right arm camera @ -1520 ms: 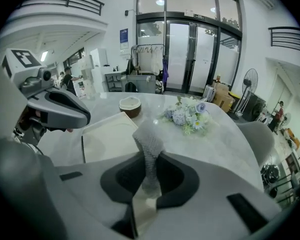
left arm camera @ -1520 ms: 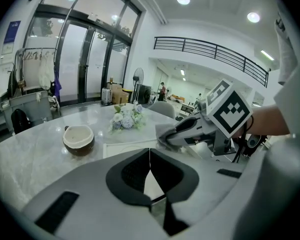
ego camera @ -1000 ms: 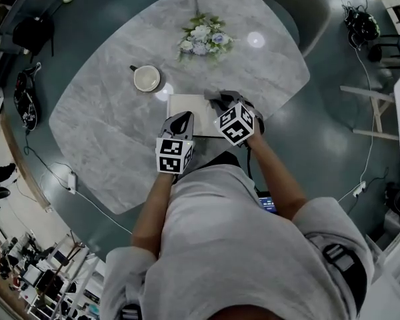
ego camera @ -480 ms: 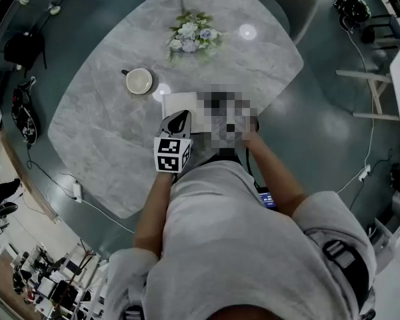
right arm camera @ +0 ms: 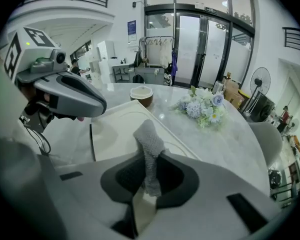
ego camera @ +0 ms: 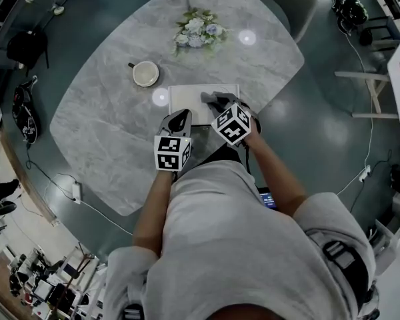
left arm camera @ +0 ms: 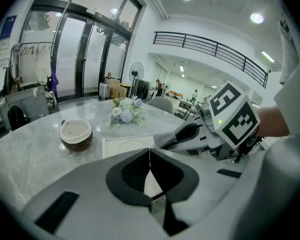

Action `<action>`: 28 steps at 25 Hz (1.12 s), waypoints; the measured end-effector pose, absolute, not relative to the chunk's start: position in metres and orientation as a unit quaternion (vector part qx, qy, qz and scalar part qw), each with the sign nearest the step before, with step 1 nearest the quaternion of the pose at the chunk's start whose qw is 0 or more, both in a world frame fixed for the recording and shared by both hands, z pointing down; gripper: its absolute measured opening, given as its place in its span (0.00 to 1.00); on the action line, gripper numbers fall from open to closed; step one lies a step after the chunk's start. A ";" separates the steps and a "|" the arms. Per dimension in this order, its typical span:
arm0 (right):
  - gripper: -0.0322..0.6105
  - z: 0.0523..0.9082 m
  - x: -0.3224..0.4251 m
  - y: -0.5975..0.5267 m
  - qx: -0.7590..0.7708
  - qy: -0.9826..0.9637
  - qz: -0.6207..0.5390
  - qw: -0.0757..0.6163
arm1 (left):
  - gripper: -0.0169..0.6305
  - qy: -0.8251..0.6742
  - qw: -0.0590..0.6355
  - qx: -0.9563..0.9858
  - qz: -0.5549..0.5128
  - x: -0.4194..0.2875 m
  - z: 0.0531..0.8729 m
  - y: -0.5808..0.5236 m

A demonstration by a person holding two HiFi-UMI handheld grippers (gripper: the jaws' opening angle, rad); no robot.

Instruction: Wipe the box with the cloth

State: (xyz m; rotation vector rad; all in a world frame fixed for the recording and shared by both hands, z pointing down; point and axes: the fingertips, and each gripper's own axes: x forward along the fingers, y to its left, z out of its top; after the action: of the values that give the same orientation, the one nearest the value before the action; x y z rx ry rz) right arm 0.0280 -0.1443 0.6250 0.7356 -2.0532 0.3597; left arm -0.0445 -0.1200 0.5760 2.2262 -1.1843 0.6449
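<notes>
Right hand-held gripper is clenched on the grey knitted cloth. The cloth's free end pokes out just ahead of the jaws, over the flat white rectangular box on the grey marble worktop. Left hand-held gripper sits just beside it at the box's near edge, jaws pressed together on nothing. Beyond both grippers are a brown cup and a pale flower bouquet.
</notes>
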 end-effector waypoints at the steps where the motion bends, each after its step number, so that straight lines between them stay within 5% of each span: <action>1: 0.14 0.625 0.027 -0.140 0.298 -0.830 0.146 0.448 | 0.06 -0.438 0.265 0.826 0.238 -0.046 0.575 -0.117; 28: 0.14 0.624 0.016 -0.072 0.361 -0.811 0.145 0.436 | 0.06 -0.406 0.239 0.850 0.235 -0.063 0.566 -0.061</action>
State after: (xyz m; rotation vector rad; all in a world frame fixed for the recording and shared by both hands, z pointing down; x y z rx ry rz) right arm 0.0162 -0.0721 0.6242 0.8991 -2.0180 0.3612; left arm -0.0627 -0.0614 0.5655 2.3274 -1.1123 0.6436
